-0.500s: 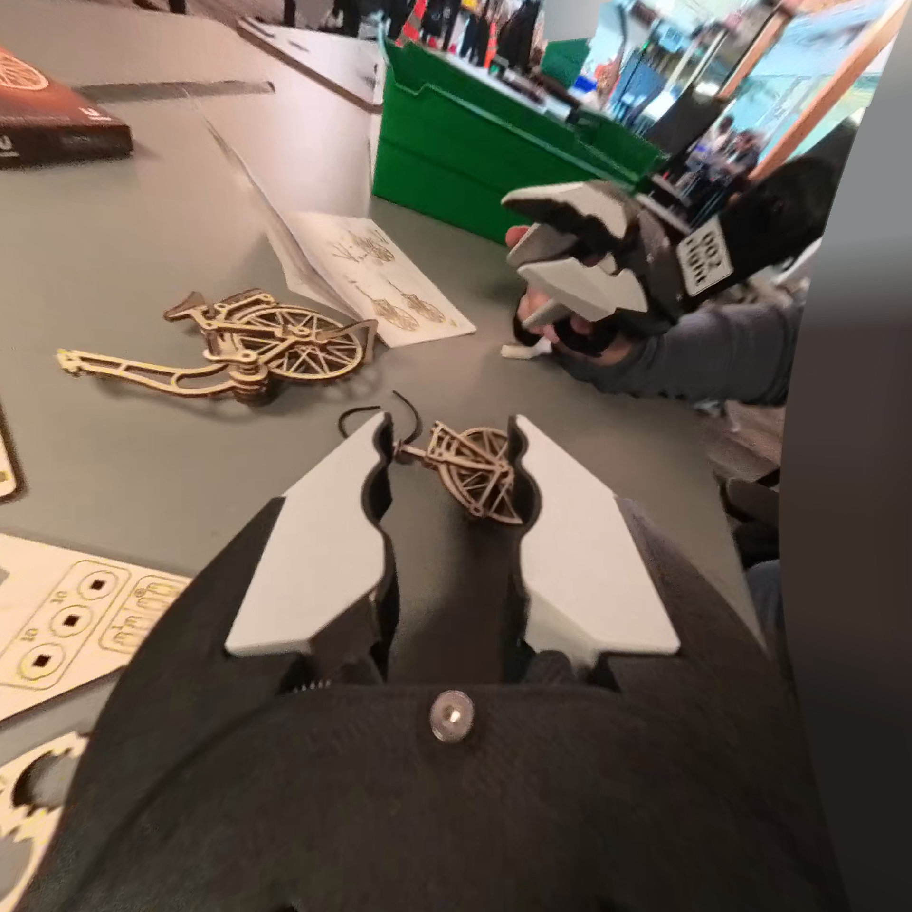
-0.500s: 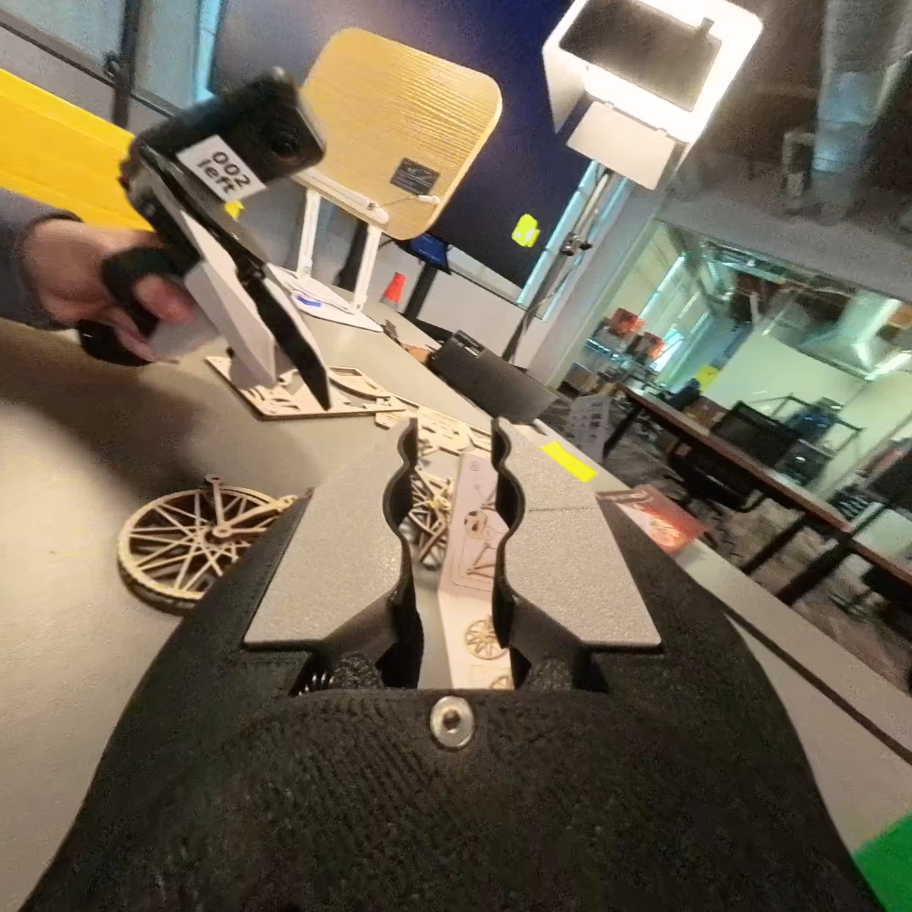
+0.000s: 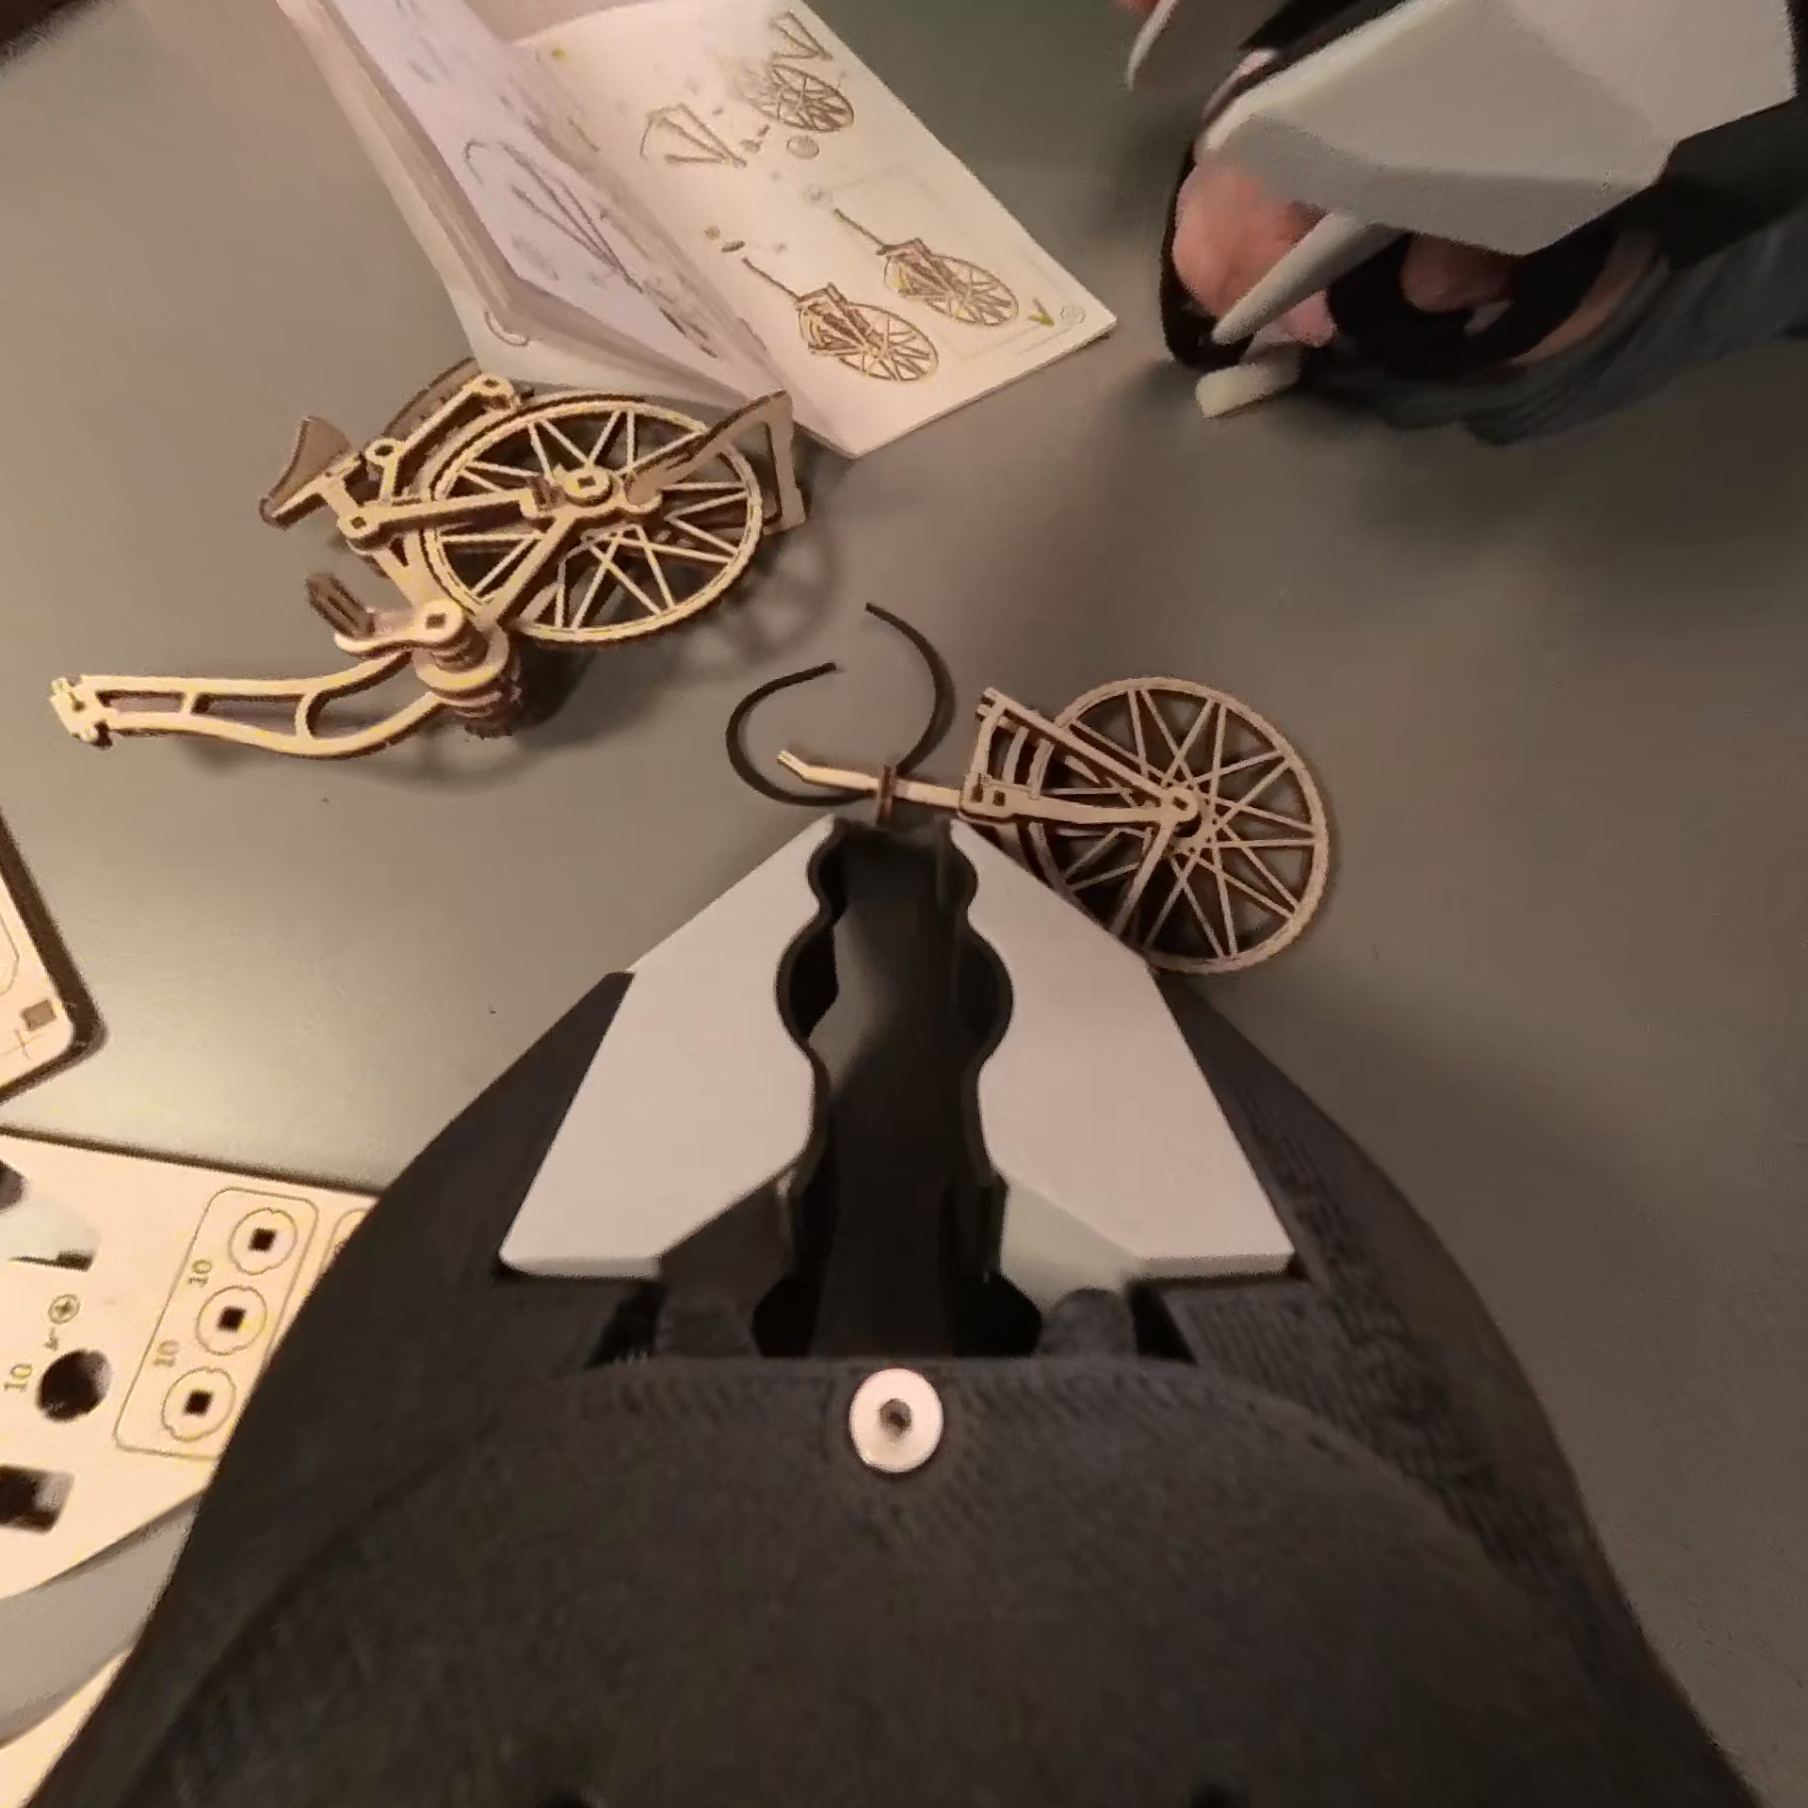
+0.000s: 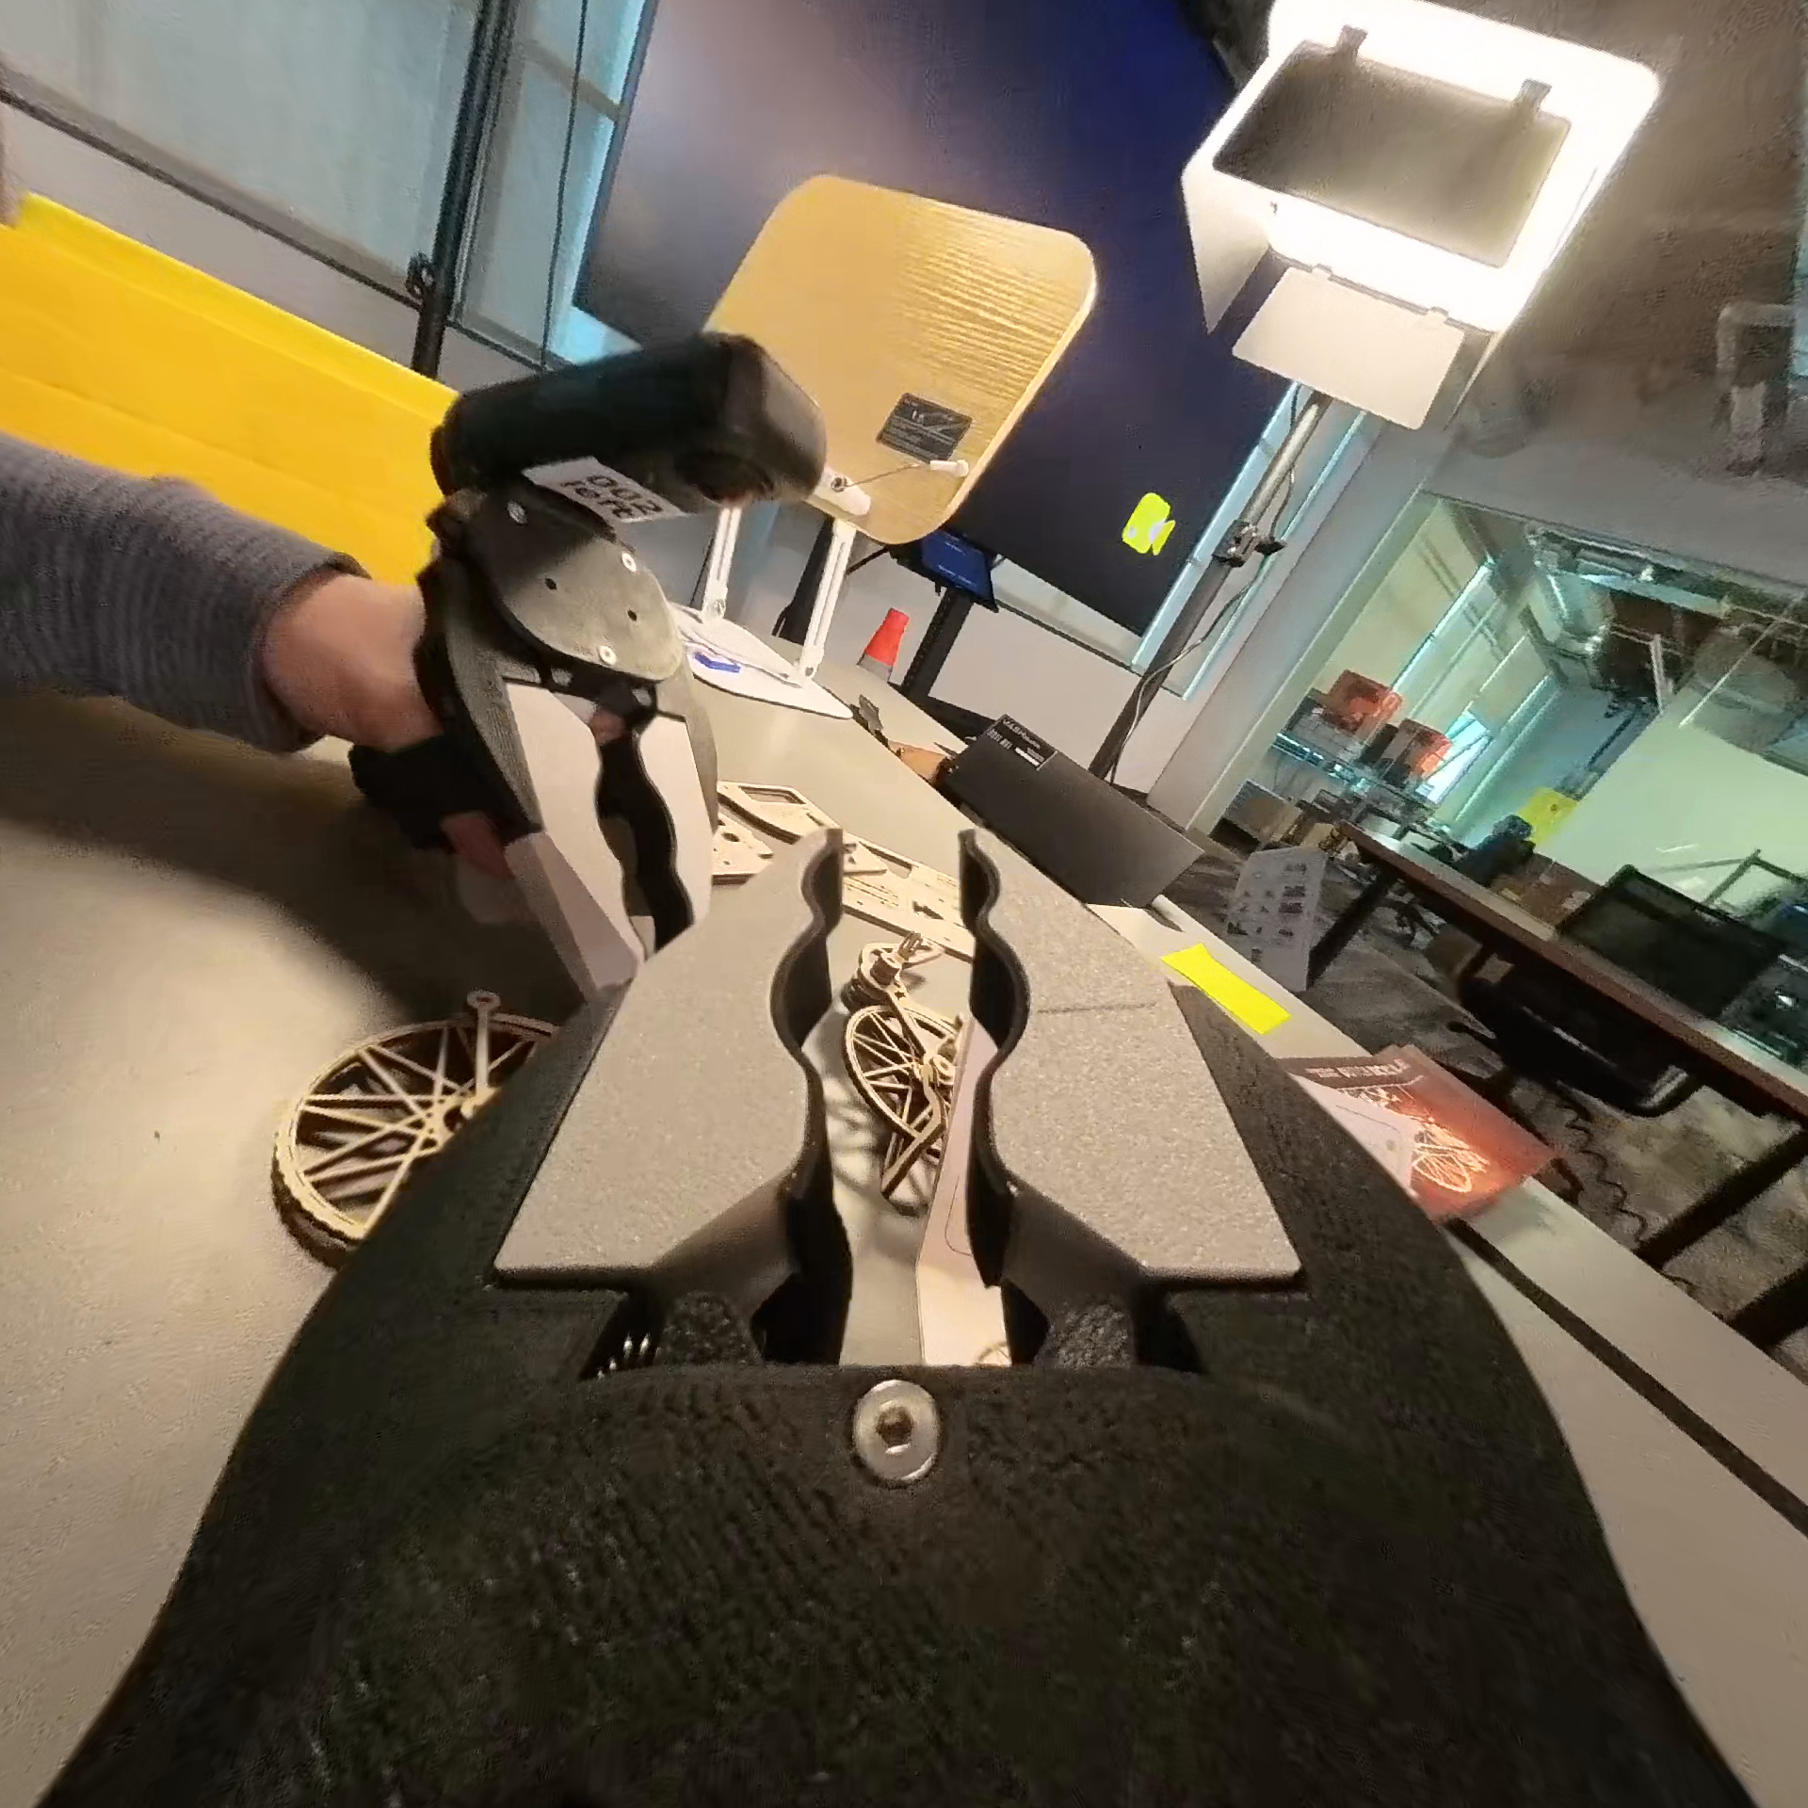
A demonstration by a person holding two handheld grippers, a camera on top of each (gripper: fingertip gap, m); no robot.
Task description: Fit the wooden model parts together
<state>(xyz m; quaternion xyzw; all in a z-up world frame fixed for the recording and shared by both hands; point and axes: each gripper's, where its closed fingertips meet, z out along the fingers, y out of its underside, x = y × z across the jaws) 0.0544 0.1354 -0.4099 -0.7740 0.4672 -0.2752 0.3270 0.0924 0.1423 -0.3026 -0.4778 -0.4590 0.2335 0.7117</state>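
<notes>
A wooden front wheel with fork and stem (image 3: 1184, 832) lies flat on the grey table (image 3: 1468, 685), with a black rubber band (image 3: 753, 724) looped at the stem. My left gripper (image 3: 890, 832) points down at the stem; its jaws stand narrowly apart, tips either side of the stem's small collar. The wheel also shows in the right wrist view (image 4: 391, 1106), under the left gripper (image 4: 651, 939). The wooden frame with rear wheel (image 3: 548, 528) lies to the left, and shows between the right fingers (image 4: 900, 1066). My right gripper (image 4: 898, 841) is open and empty, low over the table; it appears blurred at the top right (image 3: 1174, 88).
An open instruction booklet (image 3: 783, 196) lies behind the frame. Punched part sheets (image 3: 147, 1321) lie at the left edge, with more sheets (image 4: 773, 812) behind the left gripper. A black box (image 4: 1076, 822) and a red booklet (image 4: 1419, 1145) sit along the table's far side. About 11 cm separates my left fingertips from my right.
My left gripper has dropped and tipped down over the fork stem, and its jaws have narrowed. The right gripper has shifted closer to the left one.
</notes>
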